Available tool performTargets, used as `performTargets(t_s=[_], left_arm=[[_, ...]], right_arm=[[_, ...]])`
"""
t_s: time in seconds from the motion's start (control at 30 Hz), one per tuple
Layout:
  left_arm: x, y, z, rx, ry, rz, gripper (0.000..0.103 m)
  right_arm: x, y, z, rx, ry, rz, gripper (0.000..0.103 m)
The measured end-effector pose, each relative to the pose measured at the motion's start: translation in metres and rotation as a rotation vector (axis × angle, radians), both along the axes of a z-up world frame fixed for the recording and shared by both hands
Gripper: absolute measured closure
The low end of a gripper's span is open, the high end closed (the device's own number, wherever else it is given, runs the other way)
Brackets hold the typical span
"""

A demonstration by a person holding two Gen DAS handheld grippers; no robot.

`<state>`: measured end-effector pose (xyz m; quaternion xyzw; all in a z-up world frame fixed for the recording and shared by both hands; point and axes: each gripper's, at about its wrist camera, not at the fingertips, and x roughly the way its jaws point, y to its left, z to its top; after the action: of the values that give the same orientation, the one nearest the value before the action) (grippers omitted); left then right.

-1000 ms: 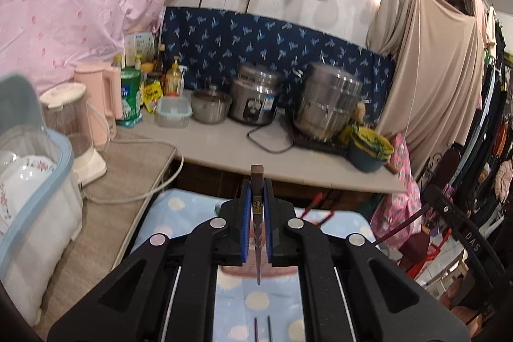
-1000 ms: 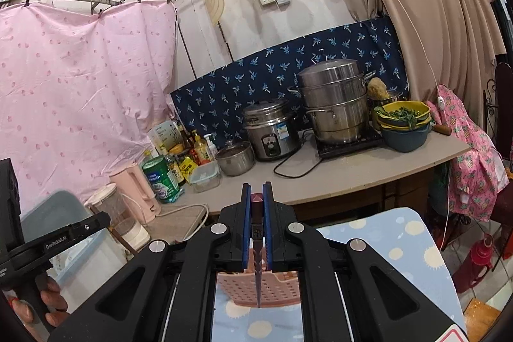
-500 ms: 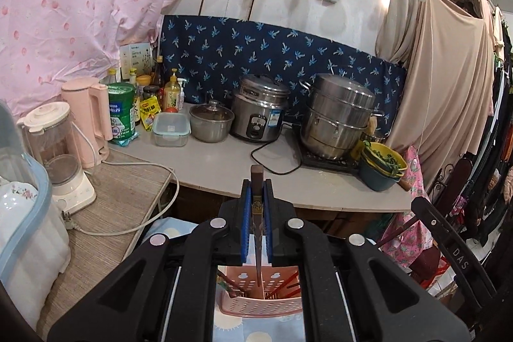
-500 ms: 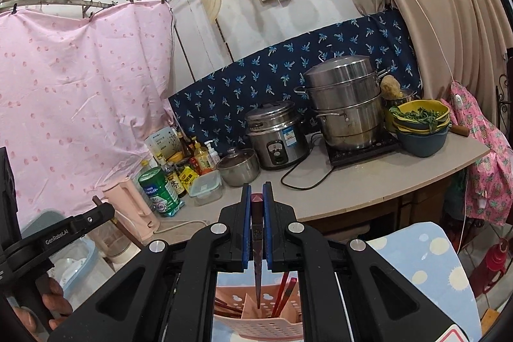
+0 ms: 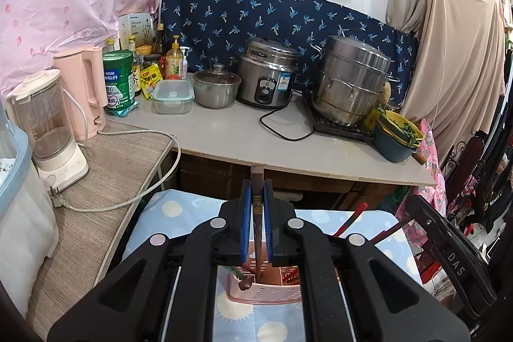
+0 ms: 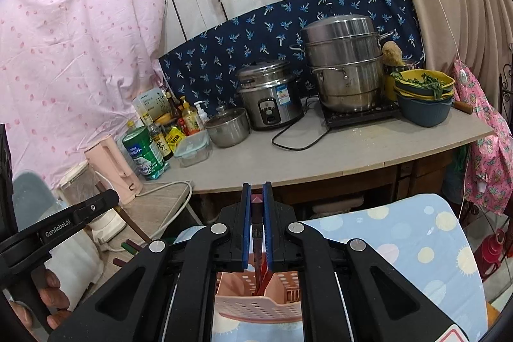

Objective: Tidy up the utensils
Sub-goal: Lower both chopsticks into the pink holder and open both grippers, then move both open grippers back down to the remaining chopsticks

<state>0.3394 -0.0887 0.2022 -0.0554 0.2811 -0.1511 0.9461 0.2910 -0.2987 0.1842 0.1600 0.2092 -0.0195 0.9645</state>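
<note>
A blue dotted cloth (image 5: 179, 207) covered the table. Below each tool sat the pink basket (image 5: 266, 294). The left gripper (image 5: 257, 207) clenched 1 brown chopstick (image 5: 257, 213), tip down; the right gripper (image 6: 257, 207) likewise clenched 1 dark chopstick (image 6: 257, 233), lengthwise between its pads.

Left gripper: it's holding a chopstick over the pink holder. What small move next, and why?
Probably lower a little further, then open. The left gripper pinches the brown chopstick upright, its tip just at the mouth of the pink holder, not yet deep inside.
</note>
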Motion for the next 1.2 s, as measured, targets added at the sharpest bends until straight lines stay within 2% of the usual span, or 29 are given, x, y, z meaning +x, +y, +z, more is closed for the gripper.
performTargets(t_s=[0.27,0.33,0.4,0.43,0.5,0.9,1.07,1.2], left_arm=[[-0.003,0.001,-0.004,0.012,0.006,0.006,0.095],[-0.006,0.002,-0.003,0.019,0.004,0.014,0.089],[-0.01,0.004,-0.002,0.019,0.002,0.017,0.078],[-0.012,0.005,0.0,0.022,-0.003,0.02,0.077],[-0.019,0.008,0.002,0.031,-0.014,0.03,0.07],[-0.07,0.013,0.002,0.112,-0.033,0.053,0.069],[-0.092,0.016,-0.006,0.132,-0.017,0.062,0.069],[-0.107,0.016,-0.014,0.15,-0.009,0.063,0.069]], right_arm=[[0.0,0.002,-0.007,-0.012,0.028,0.0,0.096],[-0.003,0.002,-0.006,-0.014,0.023,-0.006,0.088],[-0.007,0.001,-0.004,-0.008,0.018,-0.008,0.081],[-0.01,0.001,-0.002,-0.007,0.015,-0.008,0.078],[-0.015,0.0,0.0,-0.005,0.009,-0.006,0.076],[-0.067,0.008,0.001,-0.006,0.011,0.018,0.071],[-0.093,0.016,-0.004,-0.028,0.023,0.036,0.071],[-0.113,0.027,-0.01,-0.084,0.031,0.038,0.071]])
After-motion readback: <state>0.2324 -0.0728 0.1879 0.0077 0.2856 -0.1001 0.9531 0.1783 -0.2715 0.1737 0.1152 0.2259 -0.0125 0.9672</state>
